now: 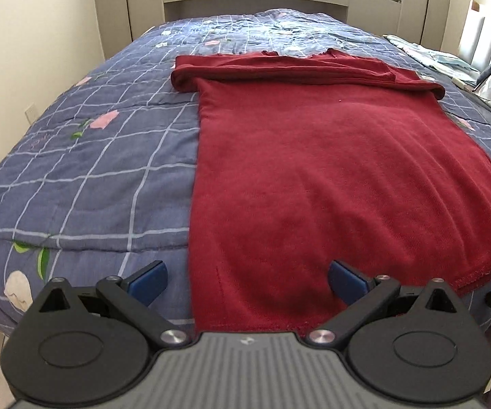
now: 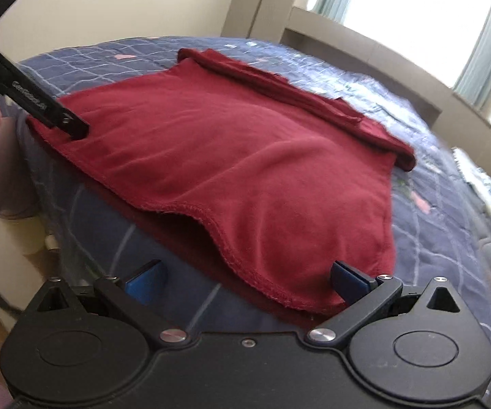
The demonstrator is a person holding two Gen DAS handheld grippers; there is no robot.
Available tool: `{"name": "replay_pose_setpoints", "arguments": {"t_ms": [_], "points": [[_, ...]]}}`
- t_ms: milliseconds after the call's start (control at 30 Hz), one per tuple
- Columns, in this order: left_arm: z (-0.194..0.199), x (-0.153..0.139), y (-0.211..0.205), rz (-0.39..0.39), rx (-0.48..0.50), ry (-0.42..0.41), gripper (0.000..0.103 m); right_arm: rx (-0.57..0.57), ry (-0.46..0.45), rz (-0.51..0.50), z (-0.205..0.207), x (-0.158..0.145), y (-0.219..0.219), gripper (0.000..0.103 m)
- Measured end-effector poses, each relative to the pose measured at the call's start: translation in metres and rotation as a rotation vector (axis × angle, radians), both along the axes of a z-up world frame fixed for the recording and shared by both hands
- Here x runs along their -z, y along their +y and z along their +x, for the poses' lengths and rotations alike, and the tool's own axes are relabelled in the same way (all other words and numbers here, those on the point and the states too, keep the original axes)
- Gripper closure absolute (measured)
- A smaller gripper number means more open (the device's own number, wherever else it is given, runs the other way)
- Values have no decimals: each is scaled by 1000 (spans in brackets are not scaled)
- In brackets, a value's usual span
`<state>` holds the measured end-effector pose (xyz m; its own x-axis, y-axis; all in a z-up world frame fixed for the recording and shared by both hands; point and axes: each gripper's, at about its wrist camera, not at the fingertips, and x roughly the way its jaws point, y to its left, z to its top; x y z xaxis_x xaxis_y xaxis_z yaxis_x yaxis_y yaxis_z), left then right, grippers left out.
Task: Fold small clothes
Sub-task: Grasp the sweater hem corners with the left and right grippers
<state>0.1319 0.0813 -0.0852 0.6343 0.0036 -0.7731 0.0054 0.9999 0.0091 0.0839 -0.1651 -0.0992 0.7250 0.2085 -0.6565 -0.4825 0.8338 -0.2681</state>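
Red garment (image 1: 313, 170) lies flat on the blue checked quilt (image 1: 92, 156) of the bed, hem at the near edge, sleeves folded across the far end into a thick band (image 1: 296, 68). Body looks already narrowed into a long rectangle, so my guess is the next step is a hem-to-collar fold.

Left gripper (image 1: 247, 281): jaws spread wide, blue pads (image 1: 148, 281) either side of the near-left hem corner, nothing held. Right wrist view shows its finger pressing down on or just touching the cloth at that corner.

Right gripper (image 2: 247, 281): also spread wide, holding nothing. Its right pad (image 2: 351, 281) sits at the near-right corner where the hem lifts off the quilt in a small pocket (image 2: 190, 228).

Risks, as I judge them:
- Hem is double layer. A shallow pinch may catch the top layer only, so the bottom stays behind and the fold splits.
- Quilt is soft and puffy. Jaws closing low could grab quilt along with cloth and drag the bedding.
- Uneven lift between the two corners would skew the fold and could pull the sleeve band loose.
- Hem sits right at the mattress edge, so a slip could let the cloth slide off the bed.

Containers: none in view. Bedding clutter (image 1: 443, 58) at the far right of the bed, too unclear to identify.
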Motion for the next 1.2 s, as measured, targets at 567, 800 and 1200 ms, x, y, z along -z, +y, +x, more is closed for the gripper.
{"name": "replay_pose_setpoints", "arguments": {"t_ms": [567, 800, 1200], "points": [[-27, -13, -34, 2, 248, -94, 0, -41, -96, 234, 6, -34, -10, 88], [-30, -9, -77, 111, 339, -178, 0, -37, -60, 353, 26, -66, -13, 93], [-21, -5, -86, 308, 315, -231, 65, -63, -78, 257, 19, -66, -8, 94]]}}
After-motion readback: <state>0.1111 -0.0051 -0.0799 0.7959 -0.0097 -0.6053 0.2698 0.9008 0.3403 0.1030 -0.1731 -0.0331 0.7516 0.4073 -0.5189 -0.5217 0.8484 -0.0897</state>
